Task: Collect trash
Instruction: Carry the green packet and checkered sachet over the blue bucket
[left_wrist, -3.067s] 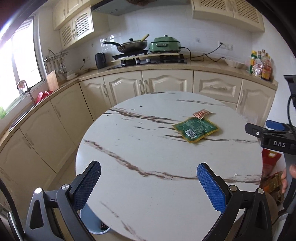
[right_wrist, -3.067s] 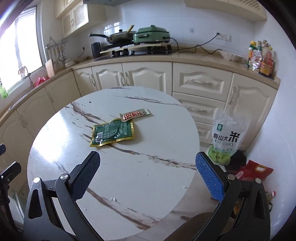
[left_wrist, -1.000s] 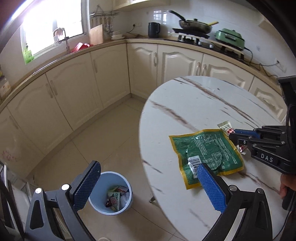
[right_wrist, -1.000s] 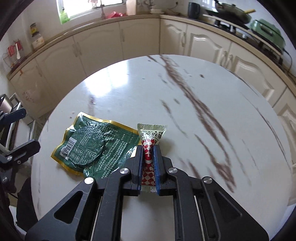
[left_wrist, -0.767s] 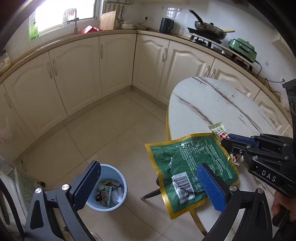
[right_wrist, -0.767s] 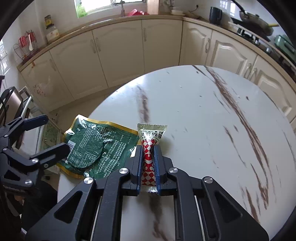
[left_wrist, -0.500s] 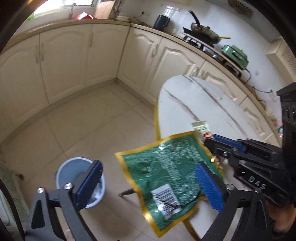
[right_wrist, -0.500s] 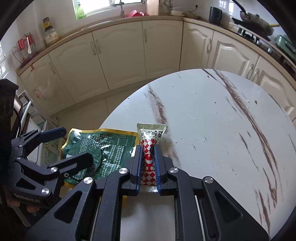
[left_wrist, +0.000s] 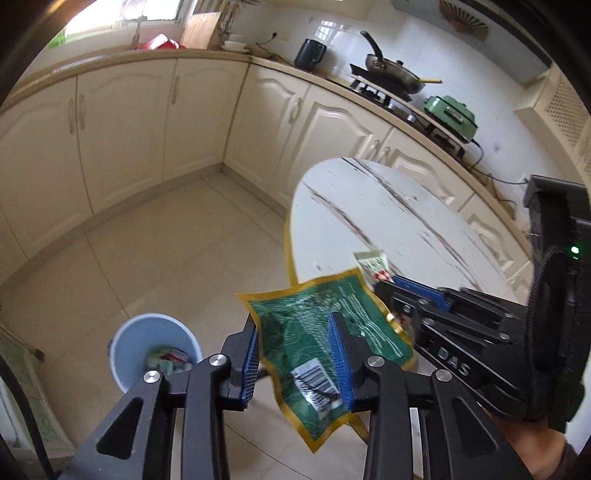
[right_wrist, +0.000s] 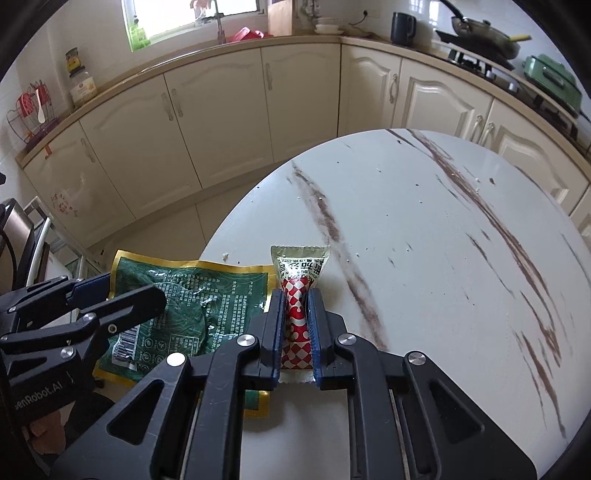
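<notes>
My right gripper (right_wrist: 296, 306) is shut on a small red-and-white checked sachet (right_wrist: 300, 273) above the edge of the round marble table (right_wrist: 443, 240). A green wrapper with a gold border (left_wrist: 317, 339) hangs off the table edge; it also shows in the right wrist view (right_wrist: 184, 295). My left gripper (left_wrist: 295, 343) has its jaws closed in on both sides of this wrapper, with a gap still between the pads. The right gripper shows in the left wrist view (left_wrist: 391, 282) with the sachet (left_wrist: 373, 264).
A light blue bin (left_wrist: 155, 350) with trash in it stands on the tiled floor, down and left of the wrapper. Cream cabinets (left_wrist: 122, 129) line the walls. A stove with a pan (left_wrist: 391, 79) is on the far counter.
My left gripper's jaws have closed from wide open to around the green wrapper. The wrapper has slid off the table edge. The right gripper keeps holding the sachet.
</notes>
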